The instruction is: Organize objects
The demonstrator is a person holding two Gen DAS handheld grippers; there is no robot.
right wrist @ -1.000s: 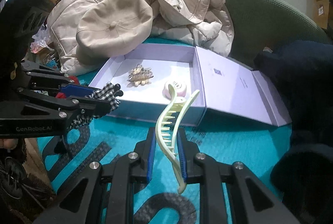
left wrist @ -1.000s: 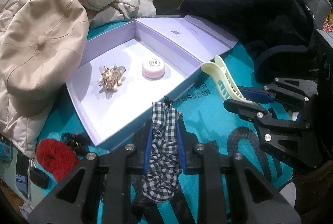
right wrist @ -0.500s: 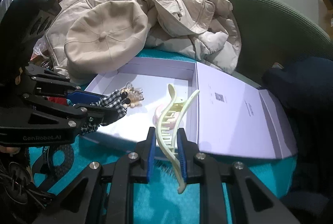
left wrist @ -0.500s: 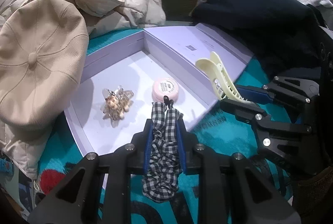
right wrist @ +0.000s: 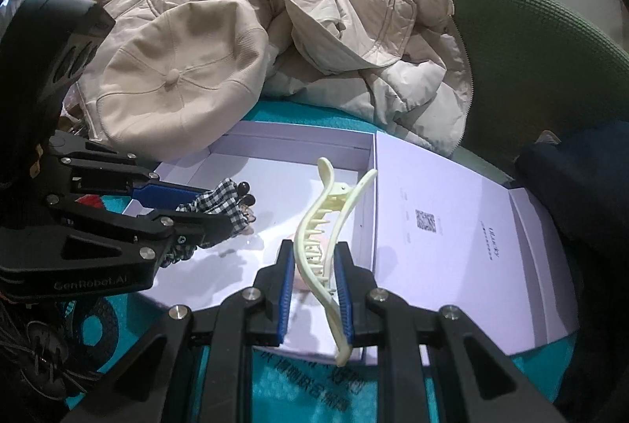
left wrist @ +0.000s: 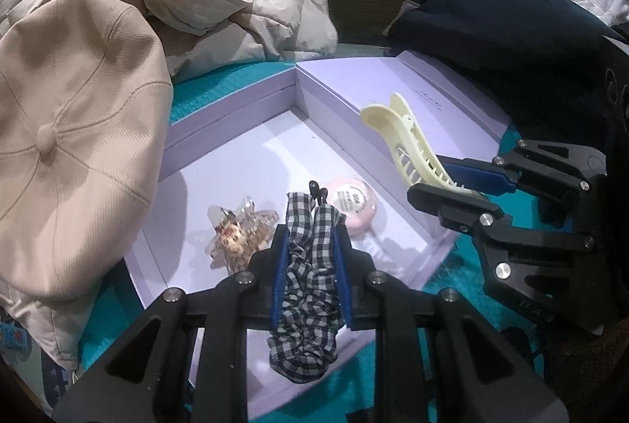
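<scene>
Lengthwise along each clamped hand-held gripper, checked scrunchie (left wrist: 307, 277) left, cream hair claw (right wrist: 328, 246) right.

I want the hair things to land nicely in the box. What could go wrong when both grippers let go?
The checked scrunchie in the left gripper hangs right over the sparkly hair clip and the pink tin, so it may drop on top of them. The long cream claw clip in the right gripper sits near the purple box's front wall and could tip out. The two grippers are close together and might bump.
</scene>
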